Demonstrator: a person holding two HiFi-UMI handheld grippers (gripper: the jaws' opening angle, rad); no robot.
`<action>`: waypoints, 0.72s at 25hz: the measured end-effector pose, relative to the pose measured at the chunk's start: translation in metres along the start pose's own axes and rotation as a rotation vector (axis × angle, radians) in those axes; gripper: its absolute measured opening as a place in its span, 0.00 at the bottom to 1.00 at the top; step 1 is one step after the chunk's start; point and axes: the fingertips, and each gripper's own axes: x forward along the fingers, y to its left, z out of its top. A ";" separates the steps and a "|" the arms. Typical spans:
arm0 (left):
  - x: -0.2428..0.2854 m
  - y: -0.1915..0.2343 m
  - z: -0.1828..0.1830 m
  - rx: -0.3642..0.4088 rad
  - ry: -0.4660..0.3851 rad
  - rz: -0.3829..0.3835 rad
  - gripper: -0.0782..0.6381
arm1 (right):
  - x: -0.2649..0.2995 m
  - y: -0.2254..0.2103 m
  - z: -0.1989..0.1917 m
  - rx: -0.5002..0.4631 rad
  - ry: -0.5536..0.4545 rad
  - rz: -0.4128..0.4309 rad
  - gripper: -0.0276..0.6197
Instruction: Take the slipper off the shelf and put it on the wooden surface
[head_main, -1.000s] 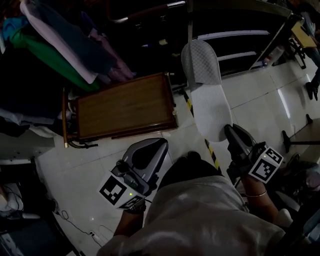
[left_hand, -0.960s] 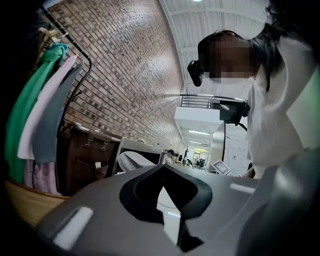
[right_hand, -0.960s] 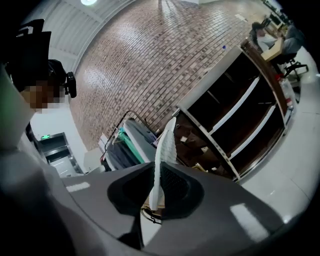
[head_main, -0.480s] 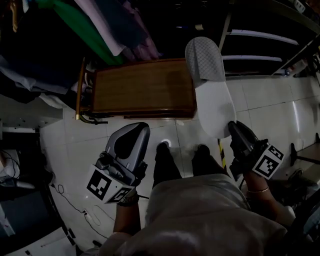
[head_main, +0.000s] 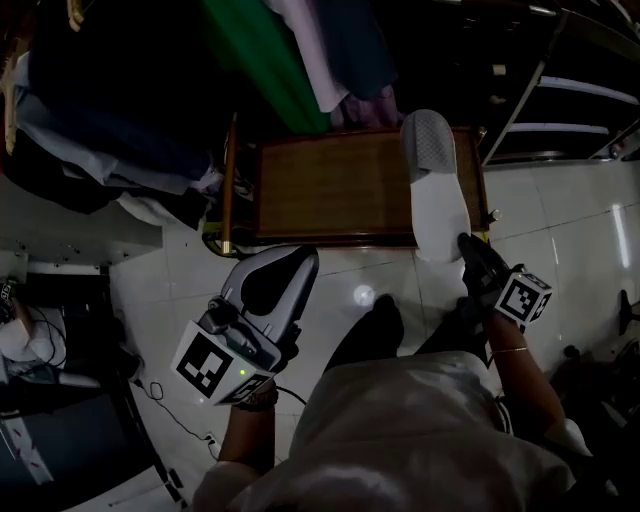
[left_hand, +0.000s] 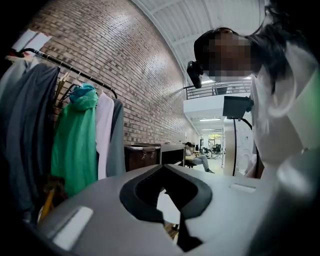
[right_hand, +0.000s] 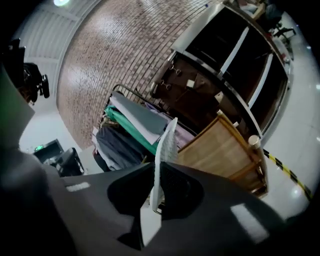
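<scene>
The slipper (head_main: 432, 190) has a white sole and a grey mesh toe (head_main: 428, 145). My right gripper (head_main: 466, 246) is shut on its heel and holds it over the right end of the low wooden table (head_main: 340, 185). In the right gripper view the slipper (right_hand: 163, 155) shows edge-on, clamped between the jaws (right_hand: 156, 170), with the wooden table (right_hand: 220, 150) beyond it. My left gripper (head_main: 303, 258) hangs over the white floor in front of the table. Its jaws (left_hand: 162, 170) are shut on nothing.
Hanging clothes, one of them green (head_main: 265, 60), crowd the rack behind and left of the table. A dark shelf with metal bars (head_main: 560, 100) stands at the right. Yellow-black tape (right_hand: 285, 170) marks the tiled floor (head_main: 180, 290). The person's feet (head_main: 375, 325) stand near the table.
The right gripper has carried the slipper leftwards from over the floor beside the table to over the table's right end. The left gripper has stayed shut near the body.
</scene>
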 end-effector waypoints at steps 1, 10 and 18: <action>-0.007 0.006 -0.003 0.002 0.013 -0.001 0.10 | 0.019 -0.008 -0.014 -0.004 0.025 -0.014 0.09; -0.047 0.023 -0.035 -0.104 0.042 -0.046 0.10 | 0.121 -0.083 -0.069 0.027 0.065 -0.176 0.10; -0.062 0.056 -0.048 -0.135 0.054 -0.068 0.10 | 0.103 -0.121 -0.071 -0.172 0.153 -0.543 0.30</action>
